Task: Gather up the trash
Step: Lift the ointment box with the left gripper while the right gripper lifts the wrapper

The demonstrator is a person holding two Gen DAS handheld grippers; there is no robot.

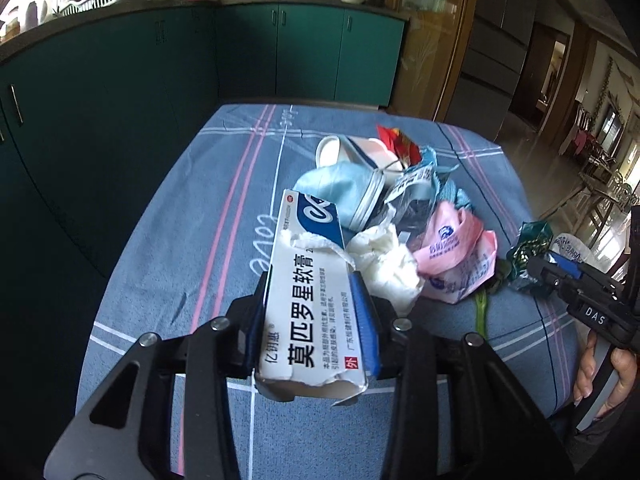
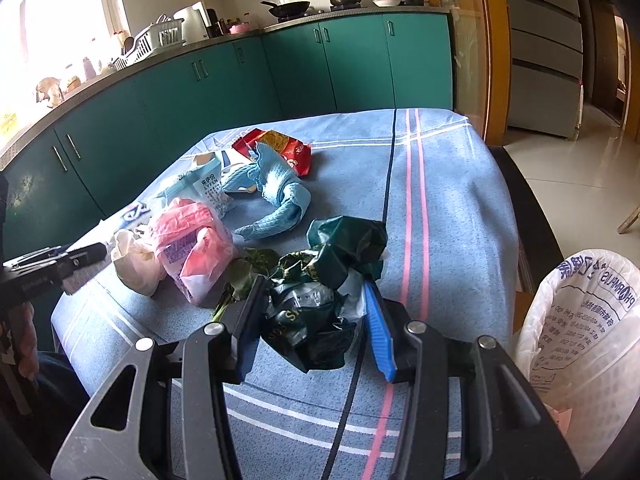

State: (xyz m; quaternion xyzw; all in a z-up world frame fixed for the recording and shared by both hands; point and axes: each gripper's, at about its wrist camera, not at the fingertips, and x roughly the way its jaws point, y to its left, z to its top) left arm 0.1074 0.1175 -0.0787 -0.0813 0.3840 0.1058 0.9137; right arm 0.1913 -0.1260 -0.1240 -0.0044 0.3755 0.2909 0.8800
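My left gripper point(image 1: 311, 280) is shut on a torn white ointment box point(image 1: 308, 312) with black printed characters, held above the blue tablecloth point(image 1: 180, 240). Just beyond it lies a trash pile: crumpled white tissue point(image 1: 384, 268), a pink plastic bag point(image 1: 456, 256), a light blue cloth point(image 1: 340, 192) and a red wrapper point(image 1: 398, 142). My right gripper point(image 2: 314, 284) is shut on a crumpled dark green wrapper point(image 2: 320, 320) near the table's front. The same gripper point(image 1: 560, 274) shows at the right of the left wrist view. My left gripper point(image 2: 80, 256) shows at the left edge of the right wrist view.
A bin lined with a white printed bag point(image 2: 580, 340) stands off the table's right side. Green leaves point(image 2: 248, 276) lie beside the wrapper. Teal kitchen cabinets point(image 2: 280, 64) run behind the table. A hand point(image 1: 600, 368) holds the right gripper's handle.
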